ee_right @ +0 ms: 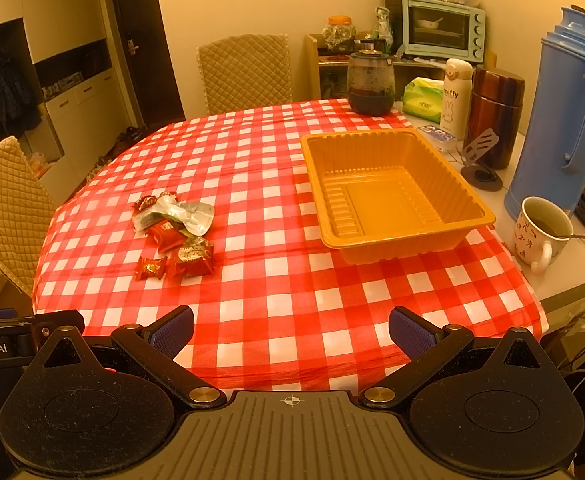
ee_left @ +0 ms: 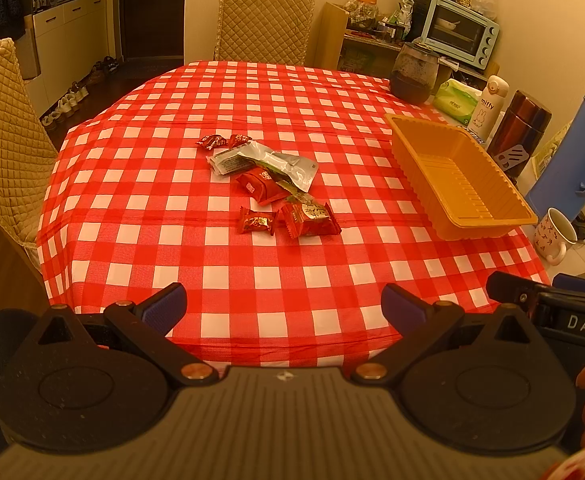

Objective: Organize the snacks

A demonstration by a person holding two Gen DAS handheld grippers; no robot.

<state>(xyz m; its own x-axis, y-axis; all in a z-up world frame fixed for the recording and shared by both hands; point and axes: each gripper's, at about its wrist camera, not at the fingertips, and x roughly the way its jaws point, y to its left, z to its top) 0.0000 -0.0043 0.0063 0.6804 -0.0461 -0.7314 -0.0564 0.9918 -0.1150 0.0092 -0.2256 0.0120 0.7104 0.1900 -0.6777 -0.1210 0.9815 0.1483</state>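
A pile of wrapped snacks (ee_left: 270,184) (ee_right: 176,228) lies mid-table on the red checked cloth: a long silver packet (ee_left: 264,162) (ee_right: 180,214), red pouches (ee_left: 310,218) (ee_right: 192,258) and small red candies (ee_left: 257,221) (ee_right: 150,267). An empty orange plastic tray (ee_left: 472,200) (ee_right: 392,236) stands to the right of the pile. My left gripper (ee_left: 284,308) hovers open over the near table edge, well short of the snacks. My right gripper (ee_right: 291,330) is open too, near the front edge, with nothing between its fingers. The right gripper's body shows at the right edge of the left wrist view.
Along the table's right side stand a blue thermos (ee_right: 564,112), a white mug (ee_right: 542,232) with a spoon, a brown flask (ee_right: 494,112), a white bottle (ee_right: 456,96), tissues (ee_right: 422,100) and a dark jar (ee_right: 370,84). Quilted chairs (ee_left: 264,24) (ee_right: 8,208) stand at the far side and left.
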